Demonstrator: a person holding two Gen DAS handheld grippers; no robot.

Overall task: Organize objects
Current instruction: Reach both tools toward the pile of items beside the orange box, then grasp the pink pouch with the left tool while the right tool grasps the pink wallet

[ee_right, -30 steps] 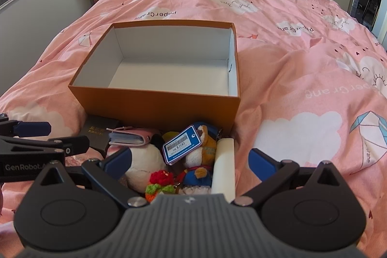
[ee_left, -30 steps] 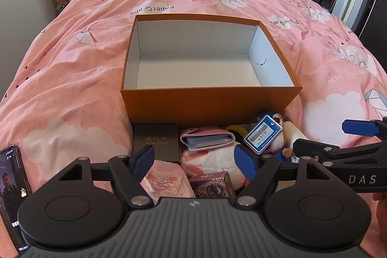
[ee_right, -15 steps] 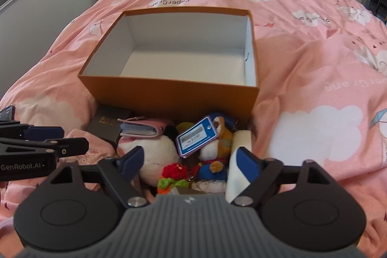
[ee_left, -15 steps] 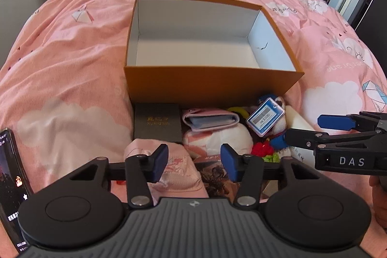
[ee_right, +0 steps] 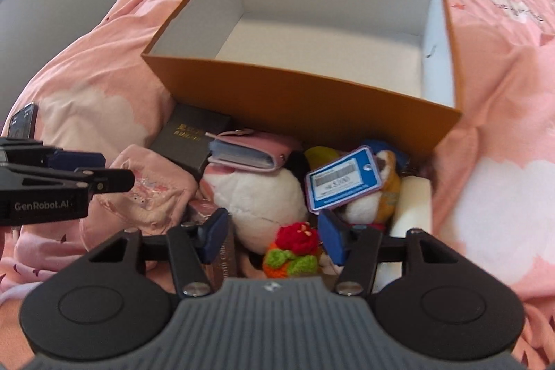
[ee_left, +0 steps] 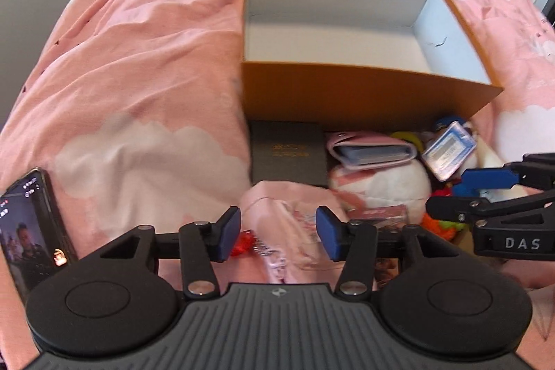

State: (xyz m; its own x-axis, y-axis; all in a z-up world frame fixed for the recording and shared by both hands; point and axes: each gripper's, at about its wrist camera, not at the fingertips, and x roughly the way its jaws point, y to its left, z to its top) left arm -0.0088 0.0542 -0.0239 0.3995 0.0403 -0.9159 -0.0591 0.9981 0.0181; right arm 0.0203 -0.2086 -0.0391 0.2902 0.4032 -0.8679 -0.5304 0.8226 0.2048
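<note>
Looks like the picking stage: orange box point(ee_left: 364, 92) sits empty on the bed, clutter piled just in front. Left gripper point(ee_left: 278, 233) is released, straddling the pink cloth point(ee_left: 295, 214); right gripper point(ee_right: 270, 240) is released over the knitted toy point(ee_right: 295, 248). Next they need to clench. Lower pile's hidden, frames blurry

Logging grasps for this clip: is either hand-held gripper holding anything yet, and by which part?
Nothing is held. The left hand-held gripper is open over the pink cloth pouch; the right hand-held gripper is open above the crocheted toy.
</note>
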